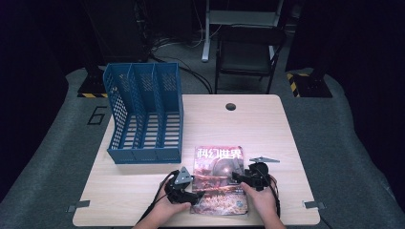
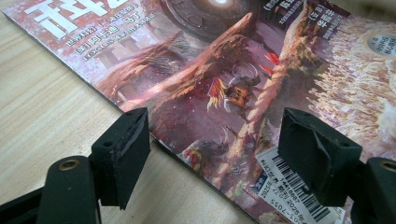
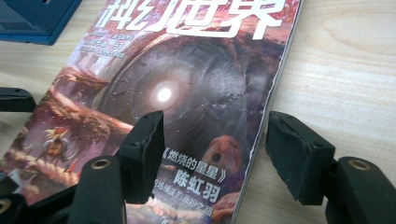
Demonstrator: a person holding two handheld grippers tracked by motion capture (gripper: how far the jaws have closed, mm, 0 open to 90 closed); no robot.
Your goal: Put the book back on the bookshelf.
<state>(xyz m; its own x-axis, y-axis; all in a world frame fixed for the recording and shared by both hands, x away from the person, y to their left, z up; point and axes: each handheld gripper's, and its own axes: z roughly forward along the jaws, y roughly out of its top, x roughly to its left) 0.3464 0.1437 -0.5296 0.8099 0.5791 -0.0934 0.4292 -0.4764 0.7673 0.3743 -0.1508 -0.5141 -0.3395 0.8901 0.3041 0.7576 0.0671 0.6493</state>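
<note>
A magazine with a reddish fantasy cover and white Chinese title lies flat on the wooden table, near its front edge. My left gripper sits low at the magazine's left edge. In the left gripper view the gripper stands open, one jaw over bare wood, the other over the magazine's barcode corner. My right gripper is at the opposite edge. It is open too, straddling the right edge of the magazine, pads apart from it.
A blue three-slot file holder stands at the table's back left, its base corner close to the magazine's top. A cable hole marks the far middle. A dark chair stands beyond the table.
</note>
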